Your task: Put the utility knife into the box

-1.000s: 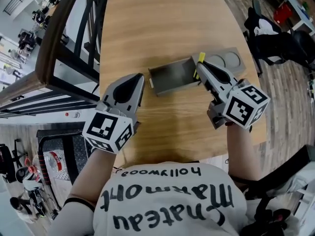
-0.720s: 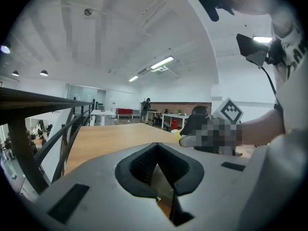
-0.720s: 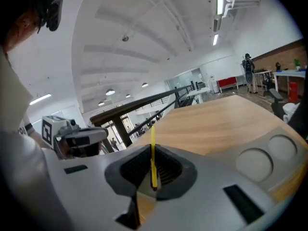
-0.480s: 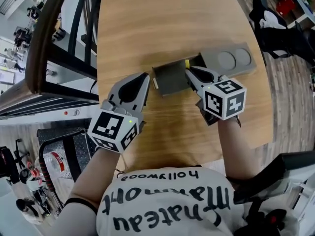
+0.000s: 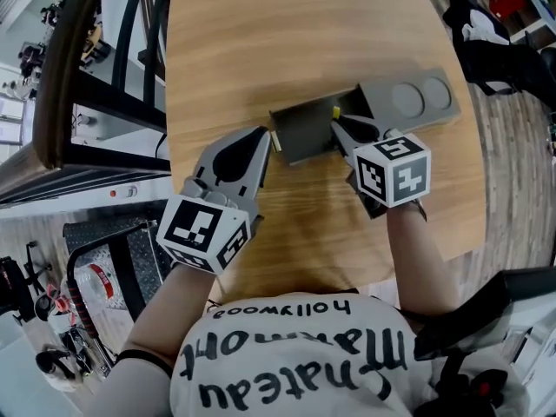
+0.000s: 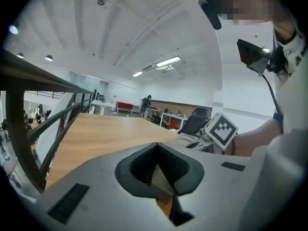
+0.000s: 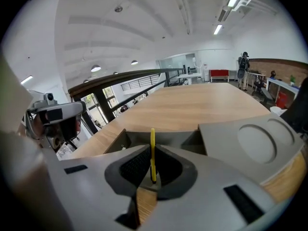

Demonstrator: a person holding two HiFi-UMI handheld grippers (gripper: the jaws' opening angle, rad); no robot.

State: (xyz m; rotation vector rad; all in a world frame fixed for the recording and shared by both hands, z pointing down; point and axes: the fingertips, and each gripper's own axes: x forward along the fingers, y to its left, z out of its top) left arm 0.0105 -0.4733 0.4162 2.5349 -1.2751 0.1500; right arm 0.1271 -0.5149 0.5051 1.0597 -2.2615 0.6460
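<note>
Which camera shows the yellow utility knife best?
The right gripper view: the utility knife stands edge-on, clamped in the right gripper. Head view shows only its yellow tip; left gripper view shows none.

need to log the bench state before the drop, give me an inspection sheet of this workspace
surface: wooden table, only the box on it.
job's things: grey box open, two round recesses on its right part; yellow utility knife held on edge at the box's right end.
clutter: nothing seen.
grippers: right gripper shut on the utility knife; left gripper shut, empty, by the box's left end.
cables: dark cable near the person's shoulder.
surroundings: railing left of the table; wooden floor.
</note>
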